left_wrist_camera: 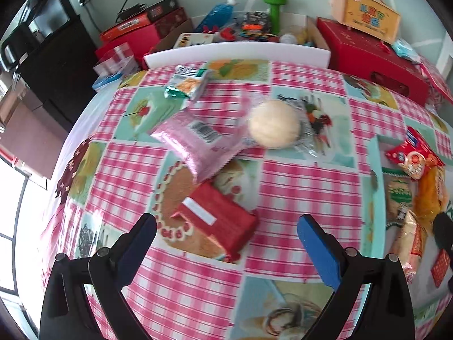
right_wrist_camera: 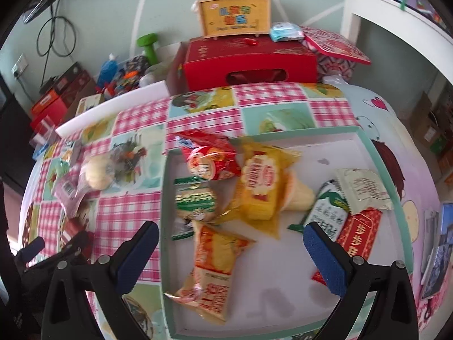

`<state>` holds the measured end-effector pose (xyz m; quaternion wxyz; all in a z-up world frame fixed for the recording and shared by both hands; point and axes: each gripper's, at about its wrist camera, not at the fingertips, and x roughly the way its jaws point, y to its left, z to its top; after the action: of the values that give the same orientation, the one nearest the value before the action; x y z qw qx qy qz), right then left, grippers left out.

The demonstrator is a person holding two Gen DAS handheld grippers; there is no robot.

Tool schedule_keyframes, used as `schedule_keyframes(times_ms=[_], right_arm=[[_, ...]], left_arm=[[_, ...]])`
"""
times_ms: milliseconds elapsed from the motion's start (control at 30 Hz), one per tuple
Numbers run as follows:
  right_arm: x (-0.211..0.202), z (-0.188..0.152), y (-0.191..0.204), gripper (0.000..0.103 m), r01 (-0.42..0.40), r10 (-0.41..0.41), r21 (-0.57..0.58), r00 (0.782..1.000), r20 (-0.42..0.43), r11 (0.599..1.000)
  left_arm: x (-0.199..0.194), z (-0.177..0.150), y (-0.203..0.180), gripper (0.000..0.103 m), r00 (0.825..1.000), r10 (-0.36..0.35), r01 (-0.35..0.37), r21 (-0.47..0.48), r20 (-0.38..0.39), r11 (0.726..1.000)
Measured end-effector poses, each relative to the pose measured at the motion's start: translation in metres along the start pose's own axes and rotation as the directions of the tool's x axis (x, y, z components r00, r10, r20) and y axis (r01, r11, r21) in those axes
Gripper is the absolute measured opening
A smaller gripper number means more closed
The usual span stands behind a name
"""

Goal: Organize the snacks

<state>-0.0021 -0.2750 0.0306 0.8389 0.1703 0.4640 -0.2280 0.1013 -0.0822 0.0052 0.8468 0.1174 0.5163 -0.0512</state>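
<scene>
Red foil wraps the snack nearest the left gripper: the red packet lies flat on the checked tablecloth just beyond the fingertips, and the jaws stand wide with nothing between them. Farther off, a pink packet lies partly over the far end of the red one, with a round pale bun in clear wrap just to its right and a small green-and-white packet near the table's far edge. To the right, the shallow box with the pale green rim holds the snacks already gathered: a red bag at its far left corner, a yellow packet beside it, a green-labelled packet, an orange-and-yellow bag at the near side, and pale green and red packets toward the right. The right gripper hangs over this box, its jaws wide and holding nothing. Beyond the table sit a red carton with a yellow handled case on top.
</scene>
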Motion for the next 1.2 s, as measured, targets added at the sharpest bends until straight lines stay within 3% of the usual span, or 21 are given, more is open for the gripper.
schedule_keyframes(times_ms=[500,1200], right_arm=[[-0.005,-0.021,0.082,0.103,-0.074,0.082,-0.179,0.996,0.036,0.981],[0.026,-0.042,0.144,0.103,-0.091,0.098,-0.359,0.995,0.002,0.929]], left_arm=[[0.011,0.006,0.073,0.100,0.996,0.091,-0.092,-0.108,-0.016,0.990],[0.047,0.003,0.106,0.100,0.995,-0.003,-0.018,-0.203,-0.104,0.979]])
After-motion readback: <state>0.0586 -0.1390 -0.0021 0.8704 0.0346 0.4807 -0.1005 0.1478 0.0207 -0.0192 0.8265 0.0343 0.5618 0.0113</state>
